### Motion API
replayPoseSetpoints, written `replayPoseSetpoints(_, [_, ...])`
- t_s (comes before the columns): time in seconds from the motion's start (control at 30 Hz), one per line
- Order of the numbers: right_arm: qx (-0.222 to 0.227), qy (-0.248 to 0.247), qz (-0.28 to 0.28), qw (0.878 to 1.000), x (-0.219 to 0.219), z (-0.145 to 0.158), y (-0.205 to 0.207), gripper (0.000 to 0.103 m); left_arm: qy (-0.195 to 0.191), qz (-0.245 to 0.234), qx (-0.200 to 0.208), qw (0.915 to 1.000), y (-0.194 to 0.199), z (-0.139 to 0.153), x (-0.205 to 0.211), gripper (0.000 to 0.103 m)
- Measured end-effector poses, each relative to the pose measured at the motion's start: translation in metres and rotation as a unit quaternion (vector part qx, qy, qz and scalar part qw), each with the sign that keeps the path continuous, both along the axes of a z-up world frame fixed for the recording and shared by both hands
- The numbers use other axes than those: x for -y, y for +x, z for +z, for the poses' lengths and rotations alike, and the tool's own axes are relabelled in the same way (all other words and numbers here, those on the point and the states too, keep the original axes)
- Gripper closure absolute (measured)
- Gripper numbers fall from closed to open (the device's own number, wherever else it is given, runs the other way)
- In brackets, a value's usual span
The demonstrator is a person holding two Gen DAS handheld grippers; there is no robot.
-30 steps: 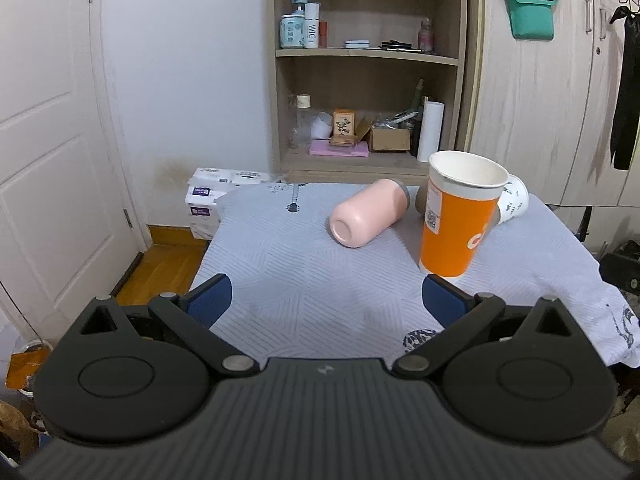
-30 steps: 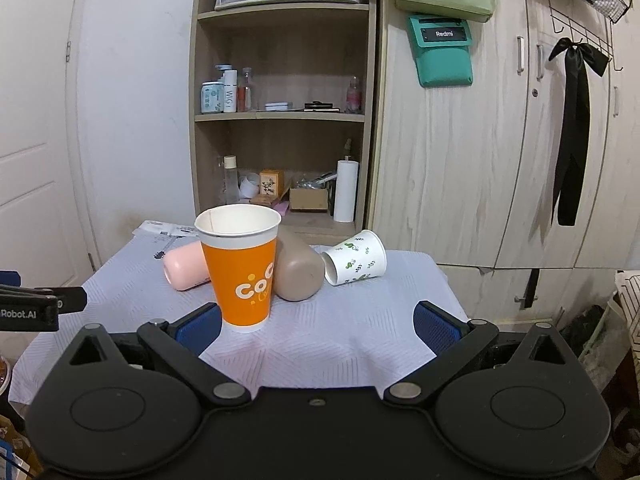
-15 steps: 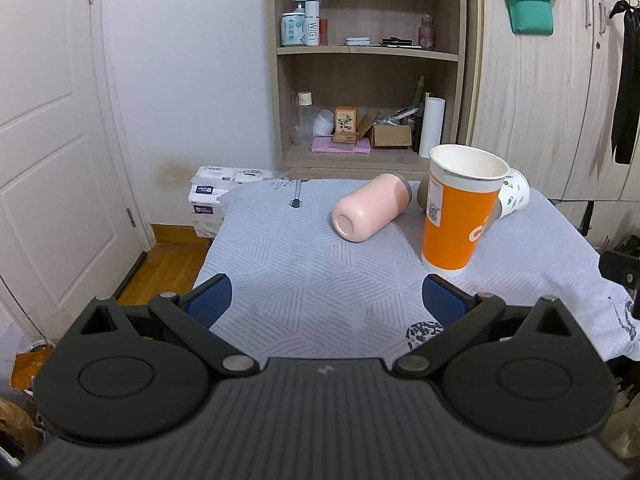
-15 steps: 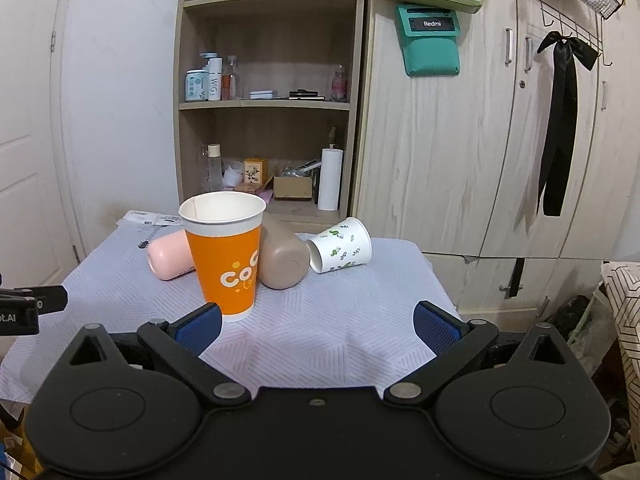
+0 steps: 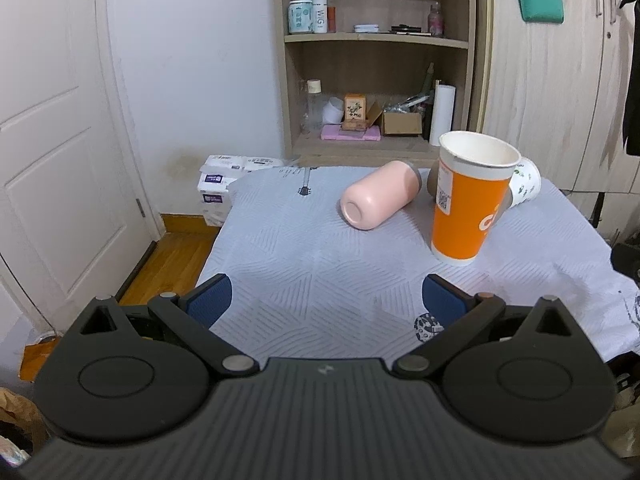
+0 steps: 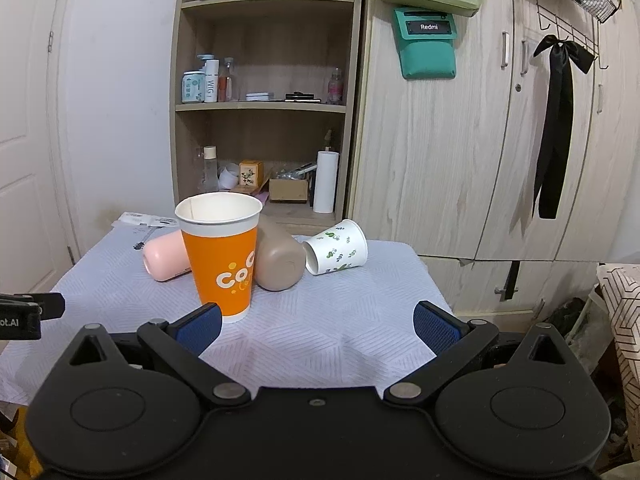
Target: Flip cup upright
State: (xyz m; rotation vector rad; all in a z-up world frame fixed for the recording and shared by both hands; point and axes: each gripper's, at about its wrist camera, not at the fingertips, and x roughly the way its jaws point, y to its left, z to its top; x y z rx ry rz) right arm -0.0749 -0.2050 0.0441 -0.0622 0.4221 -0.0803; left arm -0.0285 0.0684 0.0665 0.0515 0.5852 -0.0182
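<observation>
An orange paper cup [image 5: 466,204] [image 6: 222,254] stands upright on the cloth-covered table [image 5: 312,268] [image 6: 360,312]. A pink cup [image 5: 378,199] [image 6: 164,255], a brown cup [image 6: 278,260] and a white leaf-print paper cup [image 6: 336,247] [image 5: 526,186] lie on their sides around it. My left gripper [image 5: 326,300] is open and empty, held back over the table's near edge. My right gripper [image 6: 316,326] is open and empty, held back from the cups. The brown cup is mostly hidden behind the orange cup in the left wrist view.
An open shelf unit [image 6: 264,108] with bottles and boxes stands behind the table. Wooden wardrobe doors [image 6: 460,140] are to its right. A white door [image 5: 52,152] and tissue packs [image 5: 224,184] are at the left. The left gripper's body [image 6: 24,314] shows at the right view's left edge.
Both grippers have drawn back a little from the cups, which look slightly smaller and farther. The cups have not moved. Both stay open.
</observation>
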Motion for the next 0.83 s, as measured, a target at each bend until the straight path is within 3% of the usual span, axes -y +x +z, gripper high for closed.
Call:
replayPoseSetpoints(0.2, [0.003, 0.000, -0.003, 1.000, 0.0006, 0.0006, -0.0014, 0.000, 0.014, 0.010, 0.002, 0.9999, 0.0008, -0.0025, 0.0016, 0.000])
replayPoseSetpoints(0.83, [0.008, 0.000, -0.007, 1.000, 0.0046, -0.0006, -0.0027, 0.000, 0.009, 0.007, 0.013, 0.9999, -0.0034, 0.0007, 0.0016, 0.000])
